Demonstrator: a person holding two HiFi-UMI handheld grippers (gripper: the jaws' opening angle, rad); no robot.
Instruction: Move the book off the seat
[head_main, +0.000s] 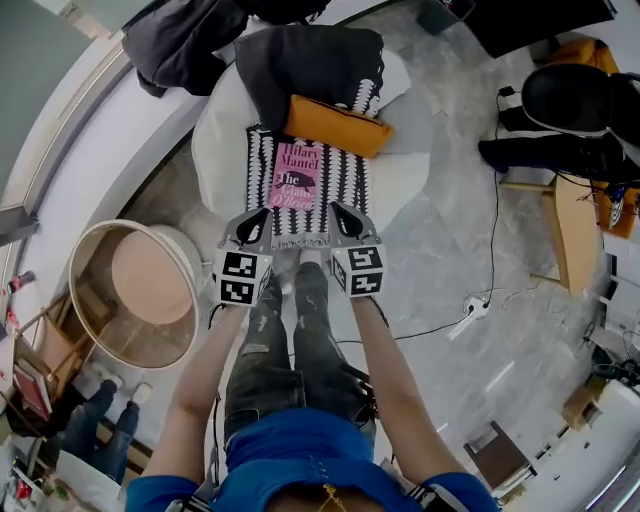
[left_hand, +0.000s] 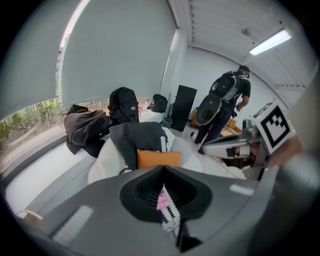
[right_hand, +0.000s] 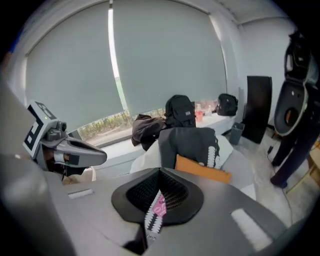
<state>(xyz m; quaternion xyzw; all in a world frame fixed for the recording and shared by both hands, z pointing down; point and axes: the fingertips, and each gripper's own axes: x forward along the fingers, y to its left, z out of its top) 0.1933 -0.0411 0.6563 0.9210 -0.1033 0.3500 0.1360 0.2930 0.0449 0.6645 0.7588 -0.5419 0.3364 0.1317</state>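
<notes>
My left claw (head_main: 254, 220) and right claw (head_main: 345, 215) both pinch the near edge of the book (head_main: 305, 180); it is over the white seat (head_main: 215, 140); I think the grab is done; next, lift it away, both claws together.

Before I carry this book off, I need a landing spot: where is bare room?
Bare: the top of the round table left of the seat; the floor right of it. Crowded: the seat's far end, with orange cushion and dark cloth.
</notes>
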